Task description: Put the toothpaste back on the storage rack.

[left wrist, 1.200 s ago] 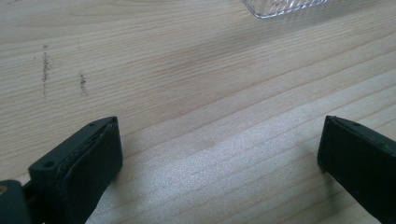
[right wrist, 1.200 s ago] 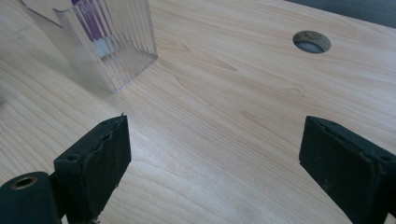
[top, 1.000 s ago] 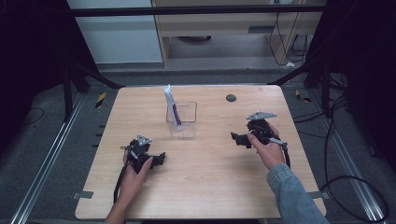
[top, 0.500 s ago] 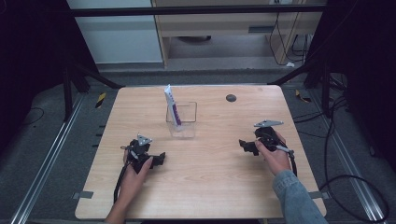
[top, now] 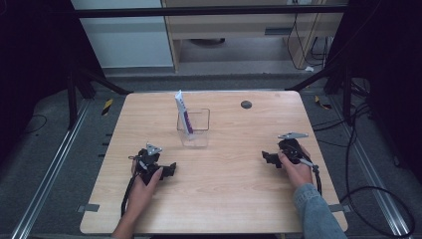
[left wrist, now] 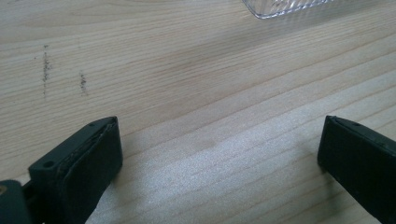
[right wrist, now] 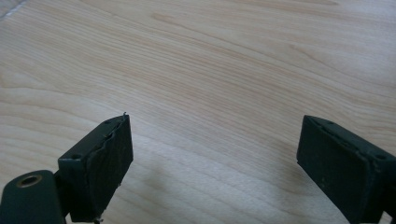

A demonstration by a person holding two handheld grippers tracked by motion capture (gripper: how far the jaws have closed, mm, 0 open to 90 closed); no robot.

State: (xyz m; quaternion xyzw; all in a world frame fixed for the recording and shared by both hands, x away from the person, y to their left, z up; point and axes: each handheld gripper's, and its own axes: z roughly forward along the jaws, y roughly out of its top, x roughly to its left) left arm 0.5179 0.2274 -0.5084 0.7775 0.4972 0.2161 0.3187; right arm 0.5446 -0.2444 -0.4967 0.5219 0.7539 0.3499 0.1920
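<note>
I have the left gripper (top: 171,168) resting on the surface (top: 224,199) toward its near left corner, jaws spread wide with bare wood between them. The right gripper (top: 266,158) sits near the right edge, jaws likewise wide apart and holding nothing. A clear box (top: 195,127) stands just behind the middle of the surface, well apart from both grippers; a white and purple tube (top: 184,113) leans upright in it.
</note>
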